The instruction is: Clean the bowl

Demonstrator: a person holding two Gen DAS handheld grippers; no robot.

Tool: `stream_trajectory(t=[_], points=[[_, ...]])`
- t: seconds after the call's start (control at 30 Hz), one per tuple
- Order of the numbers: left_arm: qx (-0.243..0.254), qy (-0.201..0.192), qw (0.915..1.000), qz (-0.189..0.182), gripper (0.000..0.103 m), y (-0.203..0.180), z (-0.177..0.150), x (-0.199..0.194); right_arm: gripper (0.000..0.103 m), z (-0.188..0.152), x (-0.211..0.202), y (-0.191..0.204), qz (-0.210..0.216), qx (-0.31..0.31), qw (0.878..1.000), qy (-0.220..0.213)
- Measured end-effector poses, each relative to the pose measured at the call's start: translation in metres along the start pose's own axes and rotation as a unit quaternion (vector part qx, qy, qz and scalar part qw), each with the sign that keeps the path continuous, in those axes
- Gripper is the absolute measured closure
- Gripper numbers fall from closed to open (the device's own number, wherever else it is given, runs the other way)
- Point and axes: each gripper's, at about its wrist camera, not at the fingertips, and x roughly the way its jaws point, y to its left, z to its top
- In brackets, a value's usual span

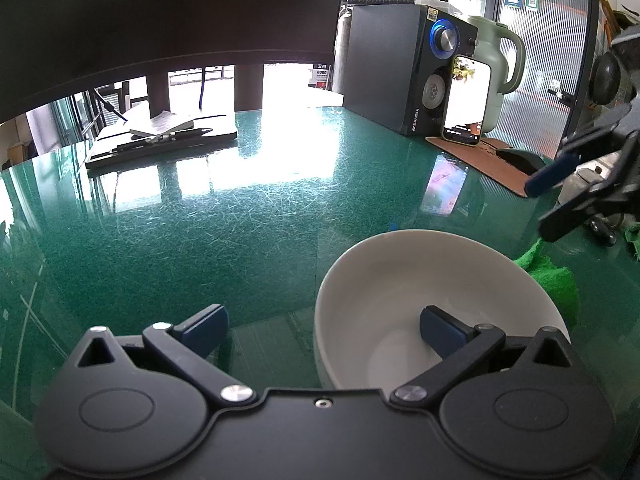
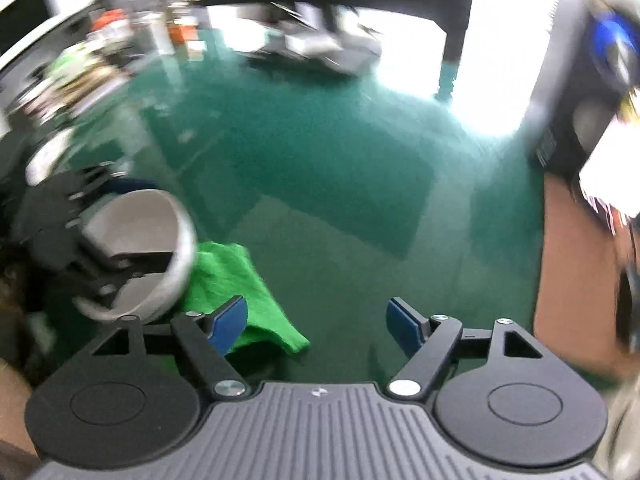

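Setup step: left gripper (image 1: 324,330) open astride bowl (image 1: 400,268) rim; right gripper (image 2: 316,324), open and empty, must next grasp cloth (image 2: 240,284).

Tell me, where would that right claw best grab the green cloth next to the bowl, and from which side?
Probably the loose corner of the green cloth that points away from the white bowl. It lies flat on the green table, clear of the rim, while the other end is tucked against the bowl. The open right gripper could come down from above and pinch there.
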Motion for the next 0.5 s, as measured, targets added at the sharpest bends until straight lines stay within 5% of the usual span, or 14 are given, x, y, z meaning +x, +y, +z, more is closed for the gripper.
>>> stream_trajectory(t=[0.23,0.27,0.3,0.37,0.5], points=[[-0.001,0.0,1.0,0.001,0.0,0.0,0.0,0.0,0.037,-0.008,0.035,0.038,0.06,-0.131,0.989,0.034],[-0.001,0.0,1.0,0.002,0.0,-0.001,0.0,0.0,0.053,-0.01,0.038,0.036,0.062,-0.129,0.989,0.035],[-0.002,0.0,1.0,0.002,0.0,0.0,0.0,0.0,0.059,-0.012,0.044,0.034,0.056,-0.122,0.99,0.031],[-0.005,-0.001,1.0,0.001,0.0,0.0,0.0,0.0,0.099,-0.012,0.043,0.028,0.048,-0.1,0.994,0.014],[-0.058,-0.006,0.9983,-0.008,0.0,0.009,0.003,-0.001,0.1,-0.01,0.037,-0.021,0.086,0.075,0.993,0.002]])
